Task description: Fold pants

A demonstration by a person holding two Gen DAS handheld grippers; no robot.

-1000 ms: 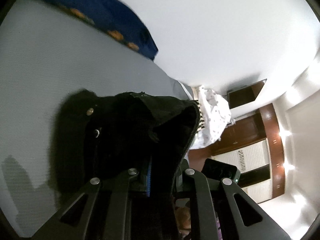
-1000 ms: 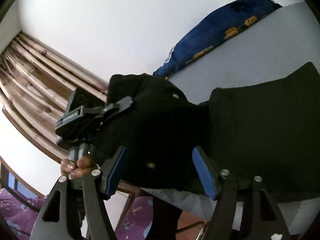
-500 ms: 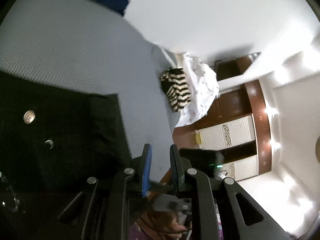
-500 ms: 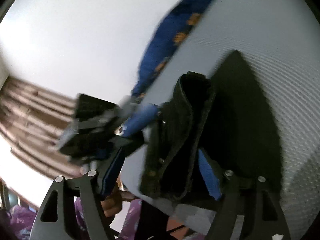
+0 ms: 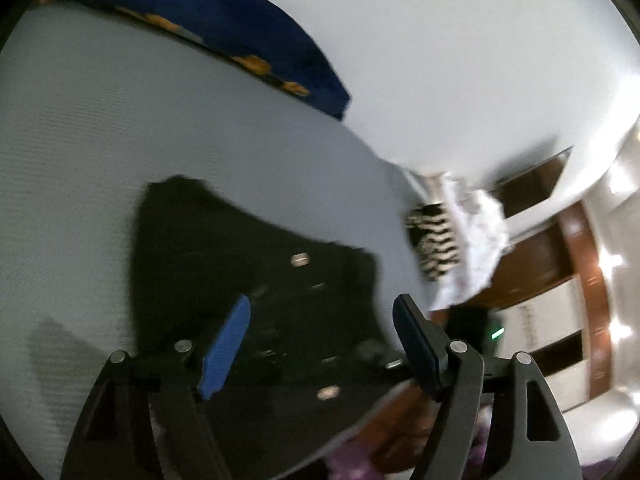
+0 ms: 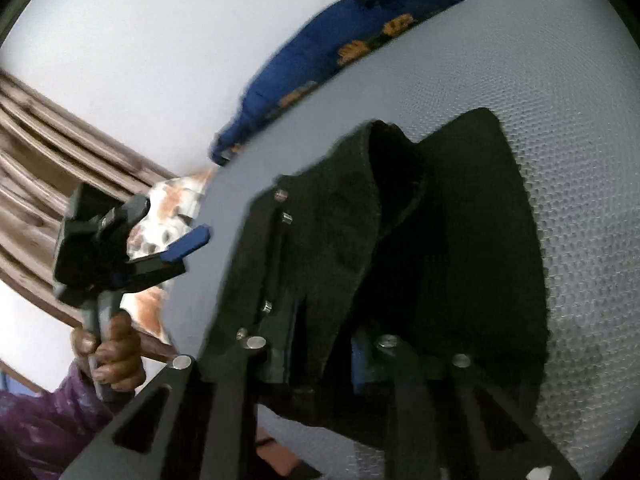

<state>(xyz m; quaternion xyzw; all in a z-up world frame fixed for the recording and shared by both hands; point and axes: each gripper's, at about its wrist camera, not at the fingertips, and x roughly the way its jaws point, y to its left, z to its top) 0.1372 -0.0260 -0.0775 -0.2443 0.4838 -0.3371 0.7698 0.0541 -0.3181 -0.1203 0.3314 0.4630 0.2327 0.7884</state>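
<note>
Black pants [image 5: 248, 264] with metal rivets lie folded on the grey mattress [image 5: 120, 128]. My left gripper [image 5: 320, 316] is open and empty just above the pants' near edge. It also shows at the left of the right wrist view [image 6: 188, 244], clear of the cloth and off the bed's edge. In the right wrist view the pants [image 6: 440, 240] lie bunched with a raised fold. My right gripper [image 6: 320, 360] is shut on the pants' near edge; its pads are mostly buried in the cloth.
A blue pillow [image 5: 208, 32] with orange marks lies at the bed's far edge, also seen in the right wrist view [image 6: 360, 40]. A striped garment [image 5: 436, 236] and white cloth [image 5: 476, 232] sit at the bed's end. Brown curtains [image 6: 48, 152] hang at the left.
My left gripper has let go of the pants and opened. My right gripper has closed on the pants' near edge. The pants now lie on the mattress.
</note>
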